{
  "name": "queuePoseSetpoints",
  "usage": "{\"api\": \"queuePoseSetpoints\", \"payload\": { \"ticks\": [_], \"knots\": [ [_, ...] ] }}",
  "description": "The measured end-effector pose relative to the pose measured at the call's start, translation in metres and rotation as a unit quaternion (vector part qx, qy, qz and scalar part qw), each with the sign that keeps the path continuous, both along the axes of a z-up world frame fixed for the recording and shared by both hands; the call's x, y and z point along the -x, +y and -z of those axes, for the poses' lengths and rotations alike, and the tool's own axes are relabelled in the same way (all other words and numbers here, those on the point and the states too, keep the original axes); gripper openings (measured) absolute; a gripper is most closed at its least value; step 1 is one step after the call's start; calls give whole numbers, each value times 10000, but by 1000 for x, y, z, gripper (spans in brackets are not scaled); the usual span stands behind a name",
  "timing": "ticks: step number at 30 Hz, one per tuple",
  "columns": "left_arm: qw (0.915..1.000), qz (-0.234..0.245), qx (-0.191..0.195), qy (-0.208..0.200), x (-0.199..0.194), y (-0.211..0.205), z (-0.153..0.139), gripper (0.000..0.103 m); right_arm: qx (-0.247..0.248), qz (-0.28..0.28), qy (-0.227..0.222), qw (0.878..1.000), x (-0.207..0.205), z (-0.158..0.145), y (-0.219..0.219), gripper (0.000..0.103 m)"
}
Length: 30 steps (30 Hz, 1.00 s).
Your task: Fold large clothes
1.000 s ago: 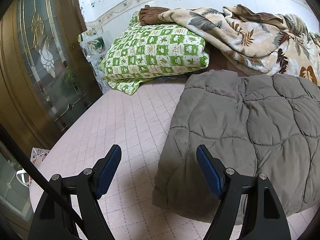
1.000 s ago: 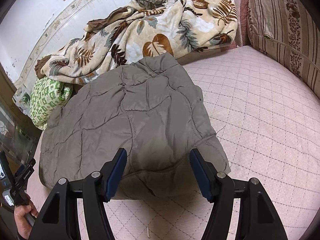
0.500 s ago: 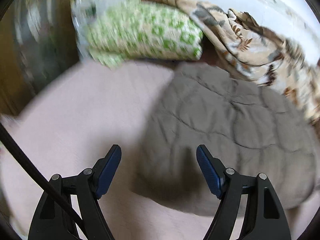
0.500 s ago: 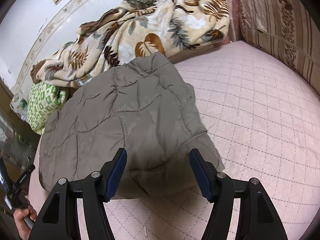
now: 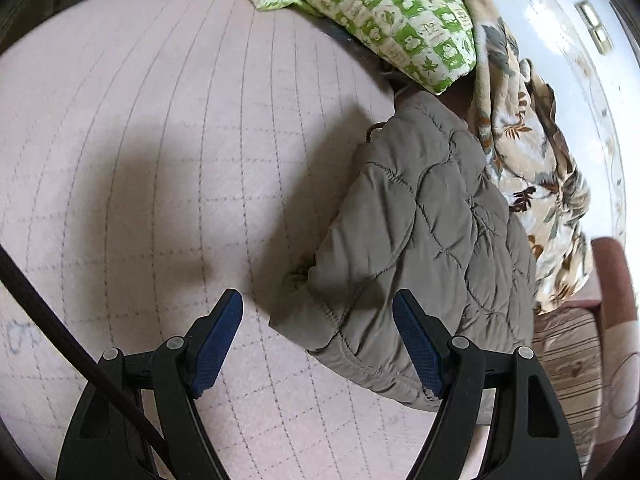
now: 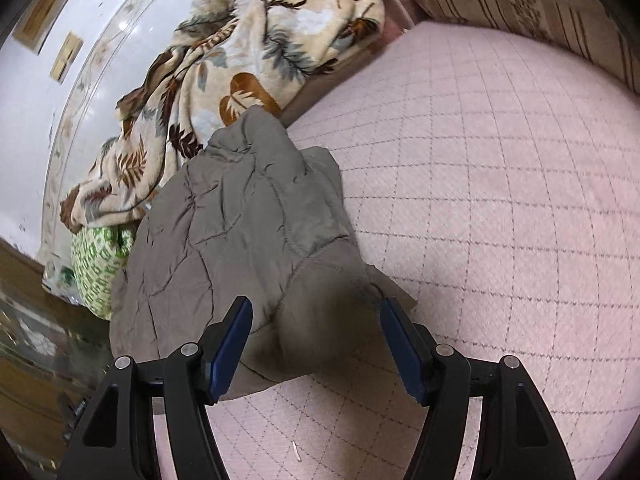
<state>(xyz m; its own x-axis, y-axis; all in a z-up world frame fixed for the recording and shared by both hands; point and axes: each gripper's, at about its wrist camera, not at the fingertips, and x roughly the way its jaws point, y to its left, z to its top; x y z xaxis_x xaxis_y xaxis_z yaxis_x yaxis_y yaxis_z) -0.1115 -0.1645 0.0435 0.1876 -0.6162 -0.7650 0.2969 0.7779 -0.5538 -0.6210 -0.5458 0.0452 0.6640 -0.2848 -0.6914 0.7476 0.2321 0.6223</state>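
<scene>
A grey-brown quilted jacket [image 5: 432, 232] lies on the pink quilted bed cover [image 5: 160, 160]. It also shows in the right wrist view [image 6: 240, 232]. My left gripper [image 5: 318, 320] is open and empty, low over the jacket's near left corner. My right gripper [image 6: 316, 324] is open and empty, its fingers on either side of the jacket's near right corner, close above it. Whether either gripper touches the cloth is unclear.
A green-and-white patterned pillow [image 5: 400, 20] and a leaf-print blanket [image 6: 240, 56] lie behind the jacket by the wall. A striped cushion [image 6: 540, 8] stands at the far right. Pink bed cover [image 6: 500, 200] spreads right of the jacket.
Both grippers have tilted and dropped closer to the jacket's near edge. The left one swung hard and now looks along the jacket from its left corner. Both stayed open.
</scene>
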Motion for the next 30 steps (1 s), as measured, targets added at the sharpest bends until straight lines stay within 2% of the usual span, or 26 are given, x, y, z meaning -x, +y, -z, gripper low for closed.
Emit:
{"api": "queuePoseSetpoints", "payload": {
  "ticks": [6, 12, 18, 25, 30],
  "knots": [
    [9990, 112, 382, 208, 11, -5, 3, 77, -410, 241, -556, 9973, 11, 13, -4, 76],
    [9992, 27, 379, 90, 18, -13, 6, 78, -951, 558, -1051, 9883, 19, 34, -4, 79],
    [9992, -154, 364, 102, 14, -7, 9, 79, -980, 762, -1214, 9848, 20, 40, -6, 81],
    [9968, -193, 510, 593, 7, 0, 23, 80, -1268, 1118, -1364, 9761, 25, 58, -8, 84],
    [9960, -257, 572, 642, 8, -2, 27, 80, -1199, 1224, -1481, 9740, 23, 61, -8, 85]
  ]
}}
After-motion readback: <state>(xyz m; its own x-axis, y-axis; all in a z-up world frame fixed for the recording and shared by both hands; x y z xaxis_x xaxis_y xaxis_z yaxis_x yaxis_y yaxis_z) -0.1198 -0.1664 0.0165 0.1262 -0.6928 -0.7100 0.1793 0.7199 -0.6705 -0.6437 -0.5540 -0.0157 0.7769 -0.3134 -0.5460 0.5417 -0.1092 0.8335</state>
